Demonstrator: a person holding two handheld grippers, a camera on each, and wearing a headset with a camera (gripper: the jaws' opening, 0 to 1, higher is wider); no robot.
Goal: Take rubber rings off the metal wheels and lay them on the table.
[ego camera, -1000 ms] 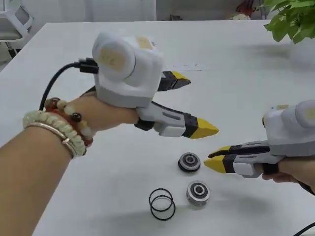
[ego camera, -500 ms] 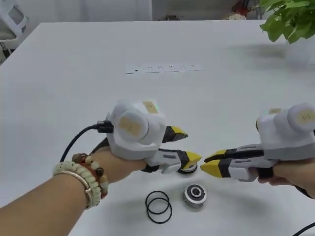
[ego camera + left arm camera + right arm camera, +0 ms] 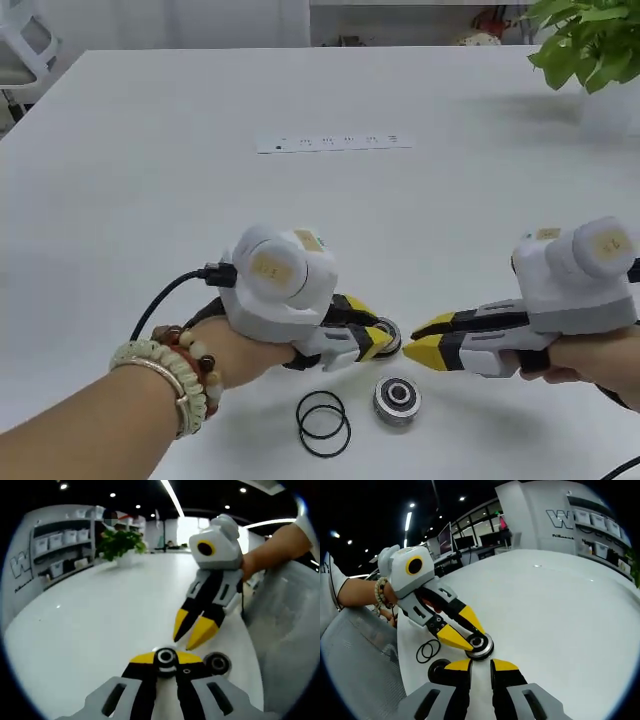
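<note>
Low in the head view's centre, the left gripper (image 3: 368, 326) clamped one metal wheel (image 3: 389, 336) between its jaws. The right gripper (image 3: 425, 338) (jaws slightly parted, holding nothing) pointed just beside it. Two rubber rings (image 3: 323, 421) lay on the table (image 3: 200, 180) near the second wheel (image 3: 397, 398).

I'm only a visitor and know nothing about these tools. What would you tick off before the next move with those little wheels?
1. Grip: the left gripper has a wheel between its jaws: ok.
2. Rubber on that wheel to pull off: cannot tell.
3. The right gripper is close by with its jaws parted: ok.
4. The two rubber rings lie flat on the table, clear of both grippers: ok.
5. The second wheel sits apart from both grippers: ok.
</note>
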